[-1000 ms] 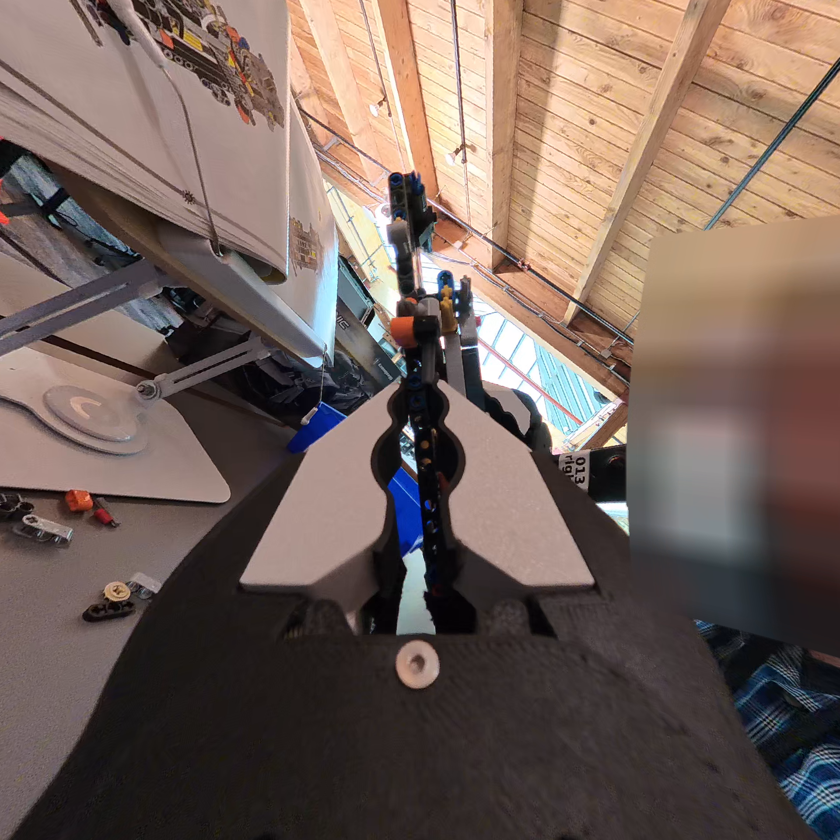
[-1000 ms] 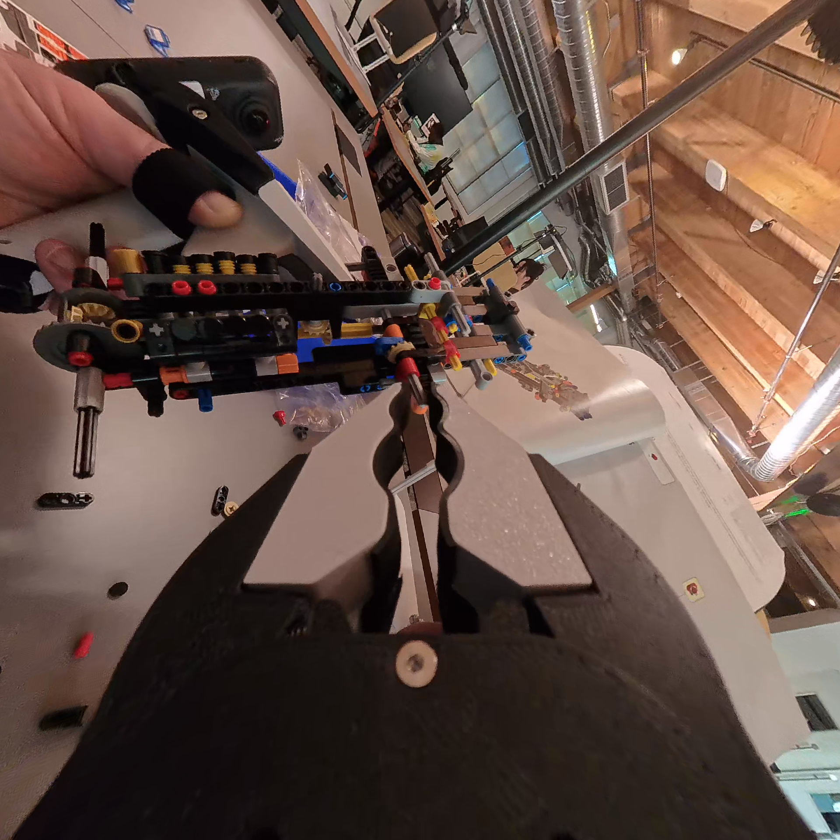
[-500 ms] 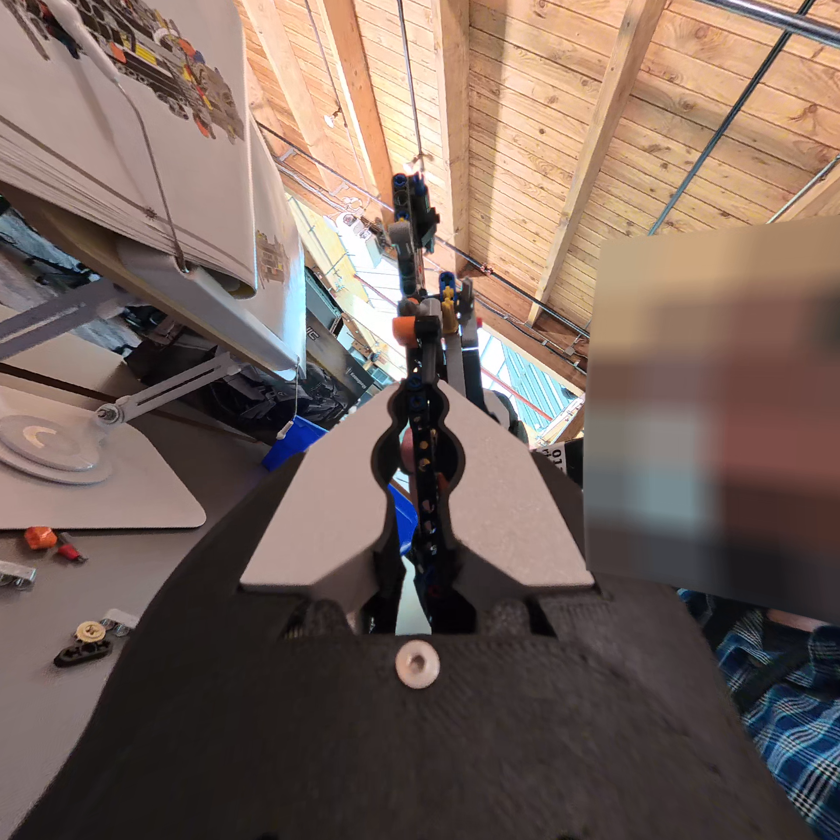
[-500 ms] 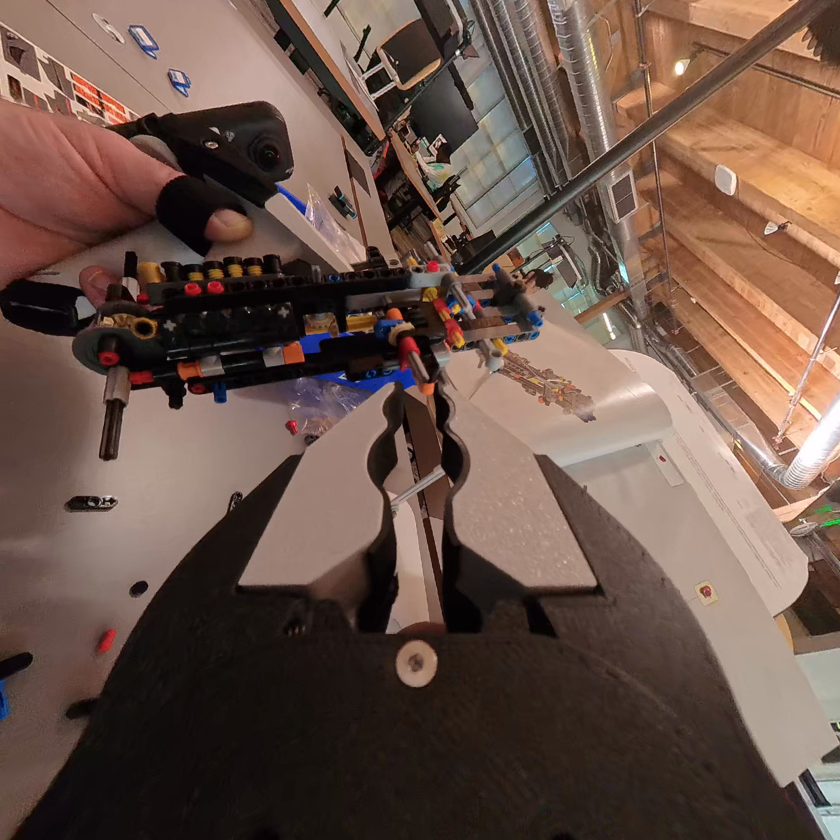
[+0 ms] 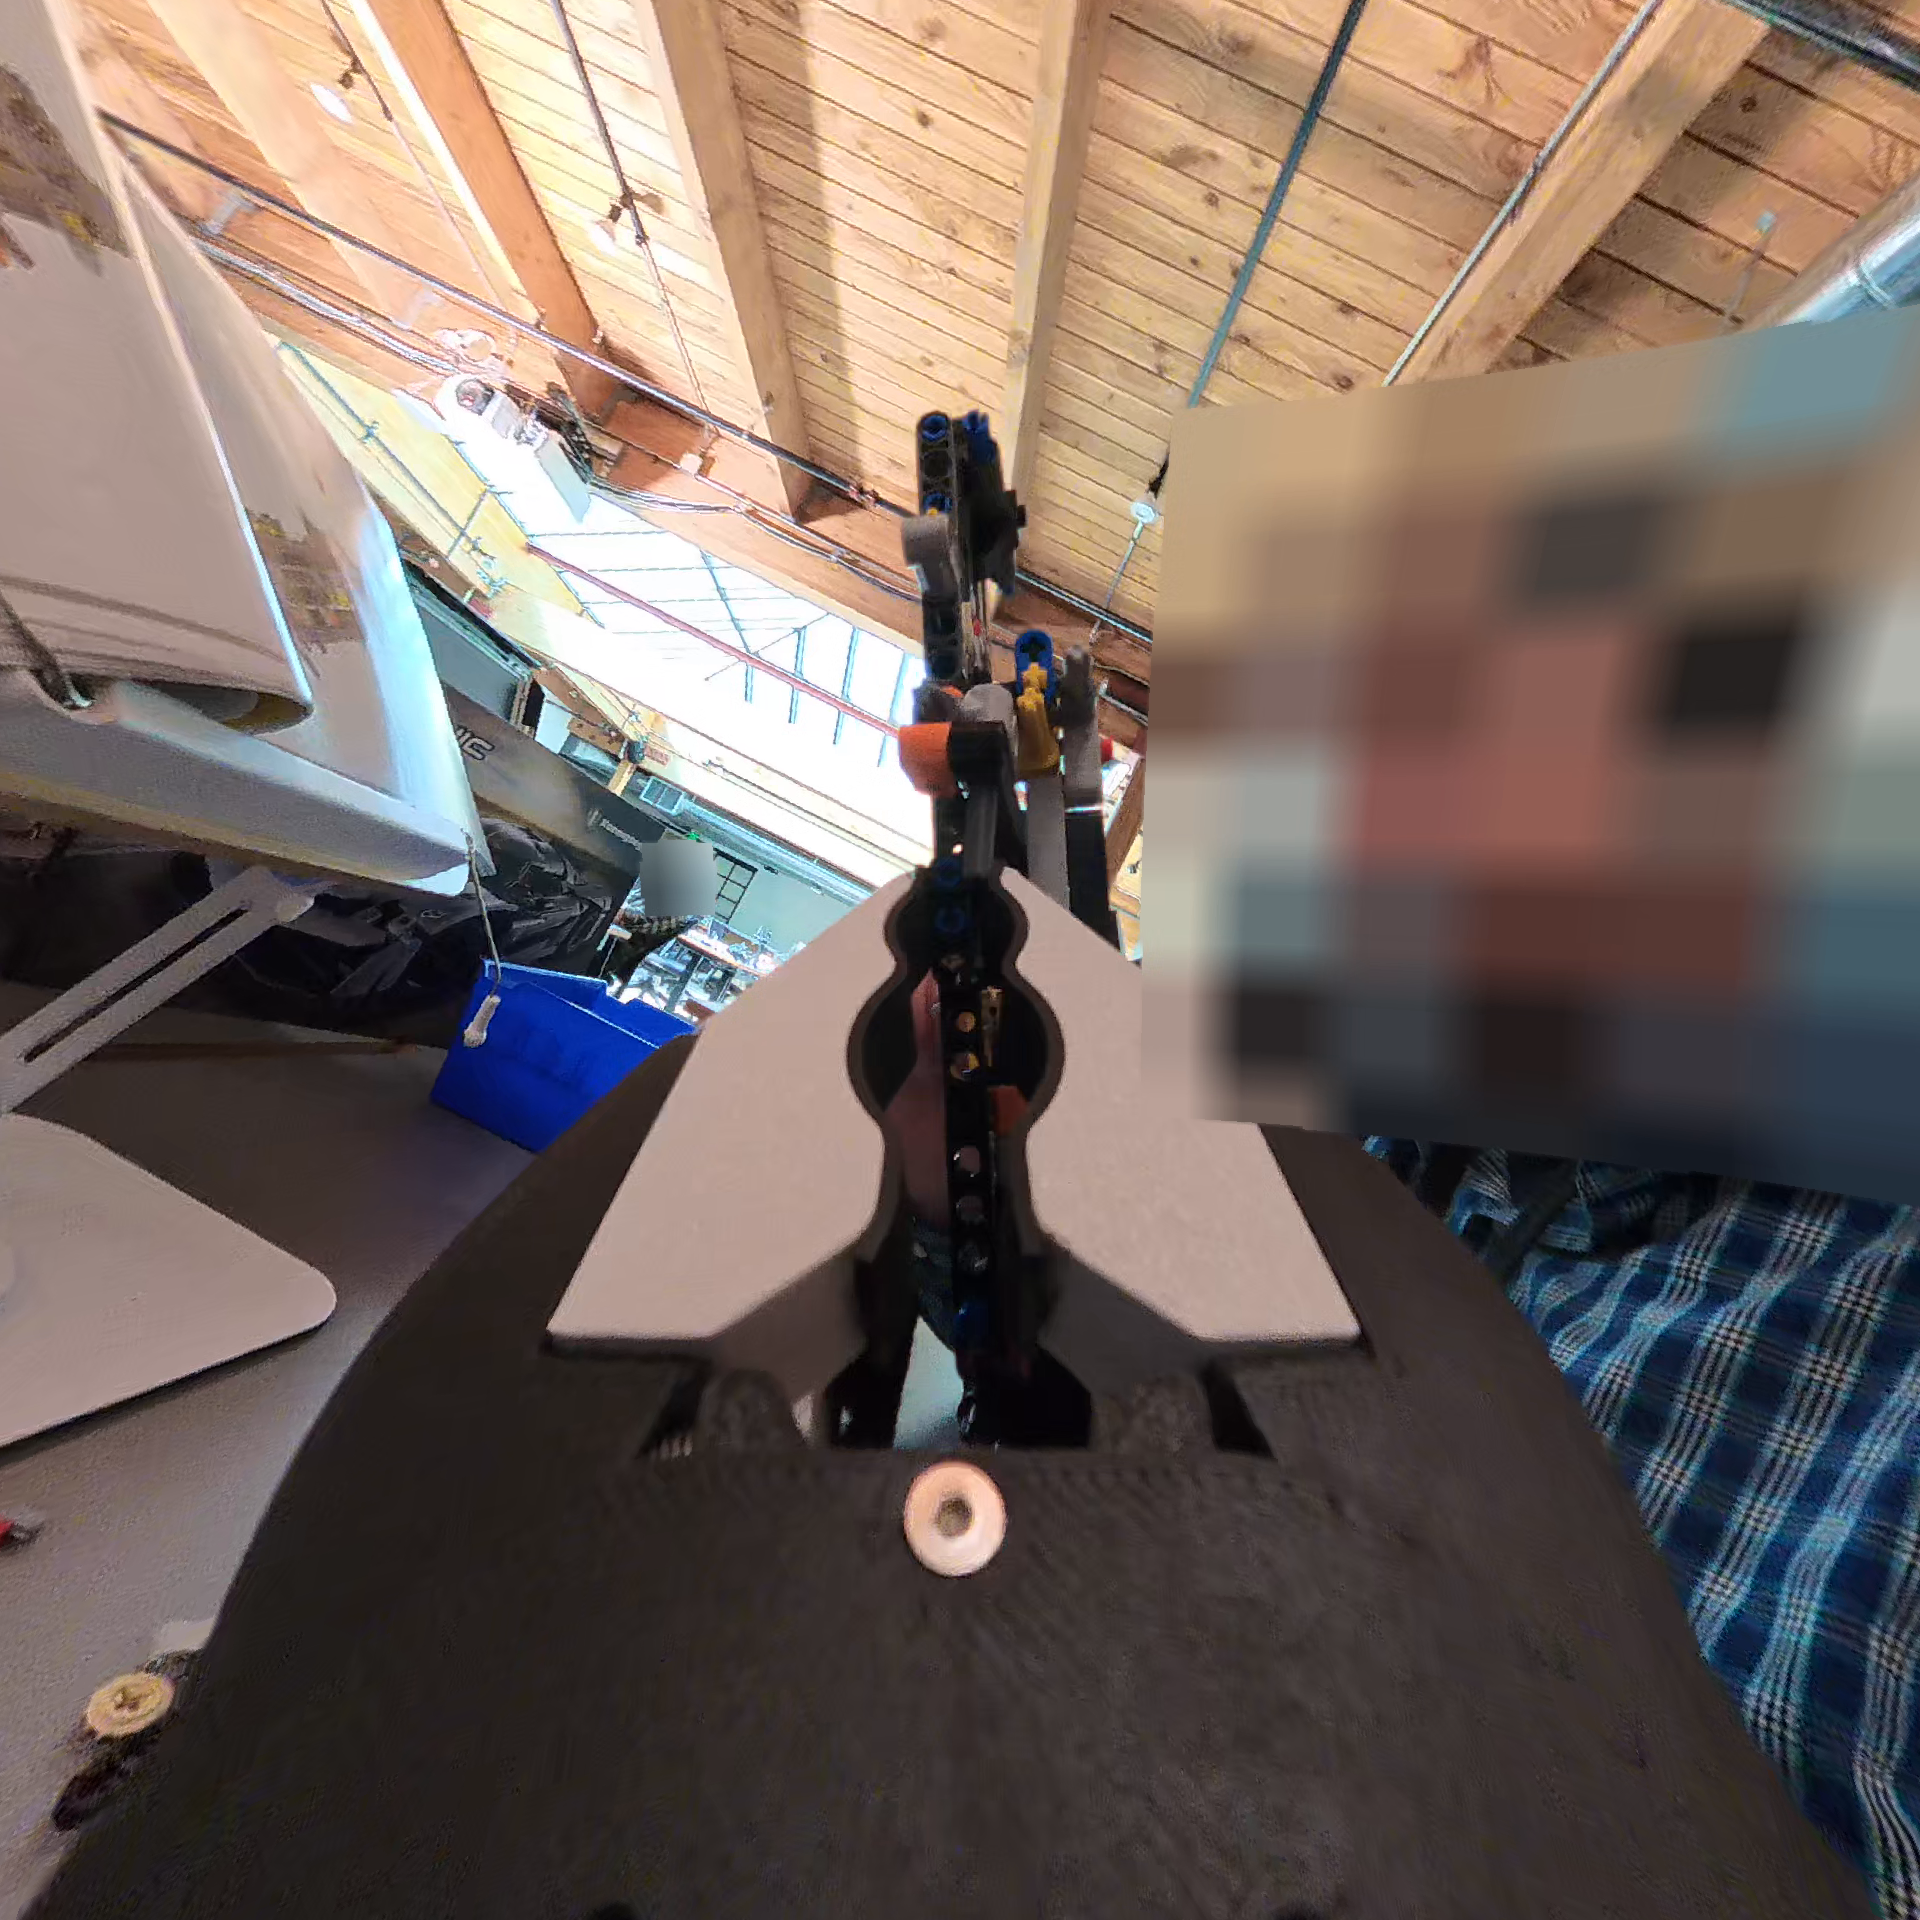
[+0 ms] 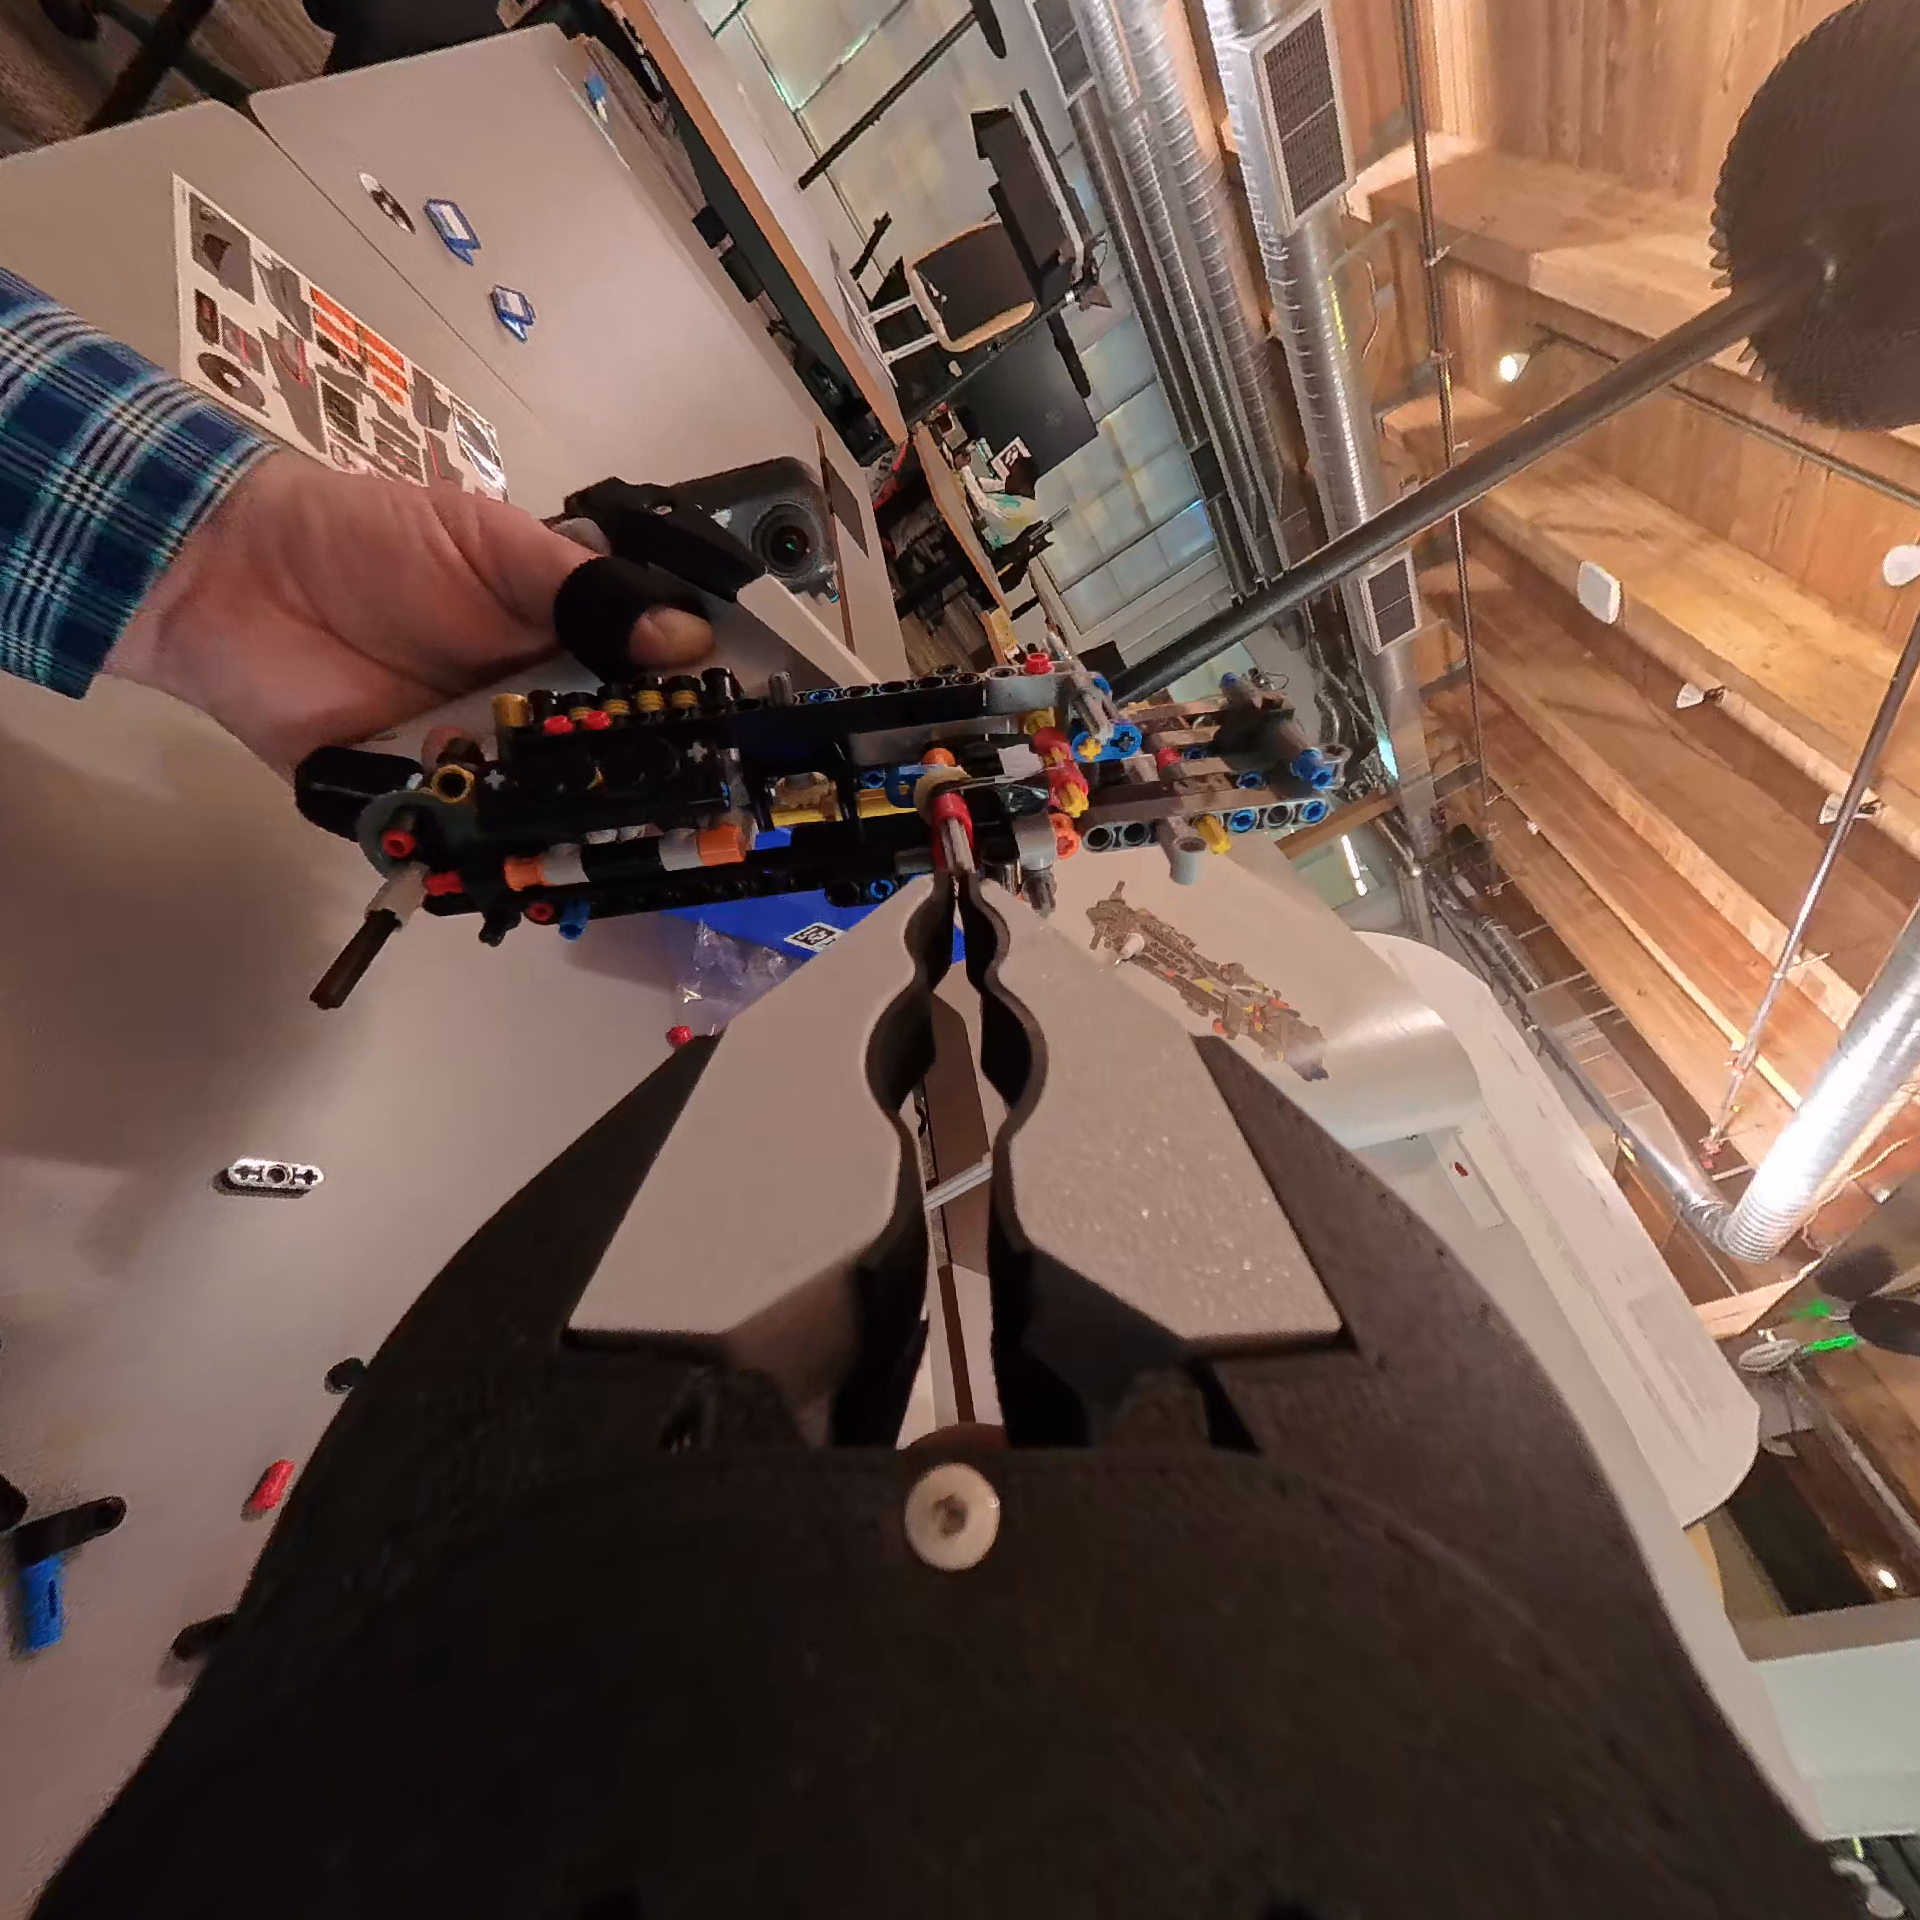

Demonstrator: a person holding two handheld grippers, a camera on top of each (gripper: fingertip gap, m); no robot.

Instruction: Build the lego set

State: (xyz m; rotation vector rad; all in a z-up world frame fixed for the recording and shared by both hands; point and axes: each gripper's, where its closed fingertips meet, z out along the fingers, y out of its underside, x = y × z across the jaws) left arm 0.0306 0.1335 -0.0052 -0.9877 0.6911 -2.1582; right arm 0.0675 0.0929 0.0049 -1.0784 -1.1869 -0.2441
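The long black lego assembly [image 6: 831, 790], with red, yellow, blue and orange pins, is held level above the grey table [image 6: 436, 1091] in the right wrist view. A hand [image 6: 343, 613] holds the left gripper at its left end. In the left wrist view my left gripper [image 5: 956, 883] is shut on the assembly's black beam [image 5: 961, 1091], which runs up past the fingertips. My right gripper [image 6: 957, 891] comes from below at the assembly's middle. Its tips are closed on the end of a red pin [image 6: 948, 826] that sticks down from the assembly.
The open instruction booklet [image 5: 156, 623] sits on a white stand [image 5: 125, 1278] and also shows in the right wrist view [image 6: 1247, 997]. A blue bin [image 5: 540, 1049] stands behind. Loose parts lie on the table: a grey link [image 6: 272, 1175], a red pin [image 6: 268, 1484], a blue pin [image 6: 42, 1600]. A sticker sheet [image 6: 332, 364] lies farther off. The gap from one gripper's tips to the other's is roughly 7 cm.
My right gripper's fingers have closed from a small gap onto the red pin. The left gripper has swung and tilted with the assembly still in its grip.
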